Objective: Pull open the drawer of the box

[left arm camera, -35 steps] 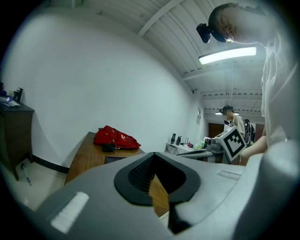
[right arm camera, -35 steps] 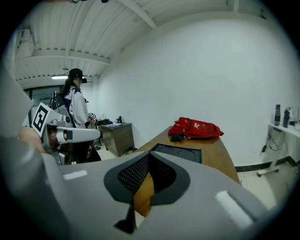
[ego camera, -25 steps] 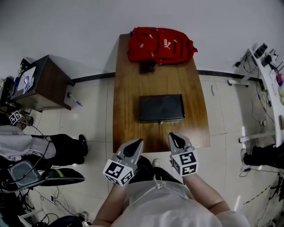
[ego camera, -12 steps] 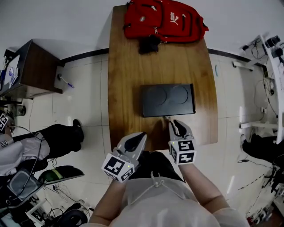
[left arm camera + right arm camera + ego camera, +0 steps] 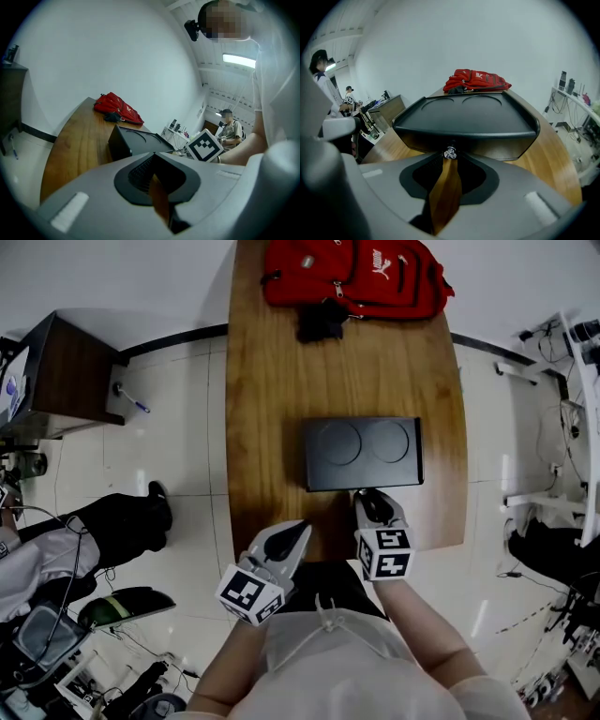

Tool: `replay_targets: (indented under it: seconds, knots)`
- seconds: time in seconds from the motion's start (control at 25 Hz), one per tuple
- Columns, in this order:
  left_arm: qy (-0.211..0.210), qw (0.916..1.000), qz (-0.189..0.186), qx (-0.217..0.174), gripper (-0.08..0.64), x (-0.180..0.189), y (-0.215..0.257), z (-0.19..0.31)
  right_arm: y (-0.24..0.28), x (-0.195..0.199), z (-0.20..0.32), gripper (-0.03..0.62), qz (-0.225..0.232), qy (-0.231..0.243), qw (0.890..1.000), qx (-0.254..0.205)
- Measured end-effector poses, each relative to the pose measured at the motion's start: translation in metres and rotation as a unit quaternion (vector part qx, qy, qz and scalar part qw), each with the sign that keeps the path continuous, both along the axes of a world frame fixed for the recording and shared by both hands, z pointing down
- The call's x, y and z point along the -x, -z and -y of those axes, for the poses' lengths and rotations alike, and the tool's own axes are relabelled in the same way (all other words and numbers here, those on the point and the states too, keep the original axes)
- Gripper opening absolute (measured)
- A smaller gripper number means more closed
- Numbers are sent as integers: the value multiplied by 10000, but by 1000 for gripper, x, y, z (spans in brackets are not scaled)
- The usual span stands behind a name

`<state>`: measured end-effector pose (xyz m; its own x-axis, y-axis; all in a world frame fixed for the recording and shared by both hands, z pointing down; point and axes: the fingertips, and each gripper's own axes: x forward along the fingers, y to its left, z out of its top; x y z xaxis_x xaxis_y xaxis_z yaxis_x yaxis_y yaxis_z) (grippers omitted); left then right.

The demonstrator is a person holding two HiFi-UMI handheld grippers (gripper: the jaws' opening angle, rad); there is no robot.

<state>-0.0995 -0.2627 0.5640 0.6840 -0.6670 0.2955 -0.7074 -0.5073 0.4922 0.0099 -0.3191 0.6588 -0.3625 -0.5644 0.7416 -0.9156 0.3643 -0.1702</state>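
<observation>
Steep overhead view (box (image 5: 362, 454) shared)

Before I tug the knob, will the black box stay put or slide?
Likely slides: the box sits on smooth wooden table, nothing bracing it. Low and wide, so tipping seems unlikely. Tiny shiny knob may slip.

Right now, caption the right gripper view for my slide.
Right tongs, jaws just opening, with the black box's drawer knob at their tips, not gripped.
</observation>
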Motion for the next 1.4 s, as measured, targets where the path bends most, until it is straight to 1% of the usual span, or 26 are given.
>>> replay_targets:
  seconds: [0.08, 0.16, 0.36, 0.52, 0.8, 1.04, 1.4]
  knots:
    - [23, 10000, -5, -12, 6, 4, 1, 4, -3, 0, 1, 80, 10, -88, 9999, 90]
    - [17, 10000, 6, -52, 6, 7, 3, 7, -4, -1, 1, 77, 1, -128, 9998, 119]
    - [90, 9999, 13, -50, 6, 16, 5, 5, -4, 0, -1, 72, 54, -80, 9998, 187]
    - [-24, 10000, 12, -39, 6, 12, 7, -1, -5, -1, -7, 72, 38, -106, 9997, 232]
    - [-3, 10000, 48, -48, 6, 8, 8, -18, -7, -5, -37, 74, 34, -109, 9994, 337]
    - [6, 10000, 57, -64, 6, 0, 11, -40, -11, -9, -67, 74, 128, -193, 9985, 501]
    - [62, 9999, 81, -19, 6, -1, 8, -67, -14, -12, -96, 74, 95, -110, 9983, 562]
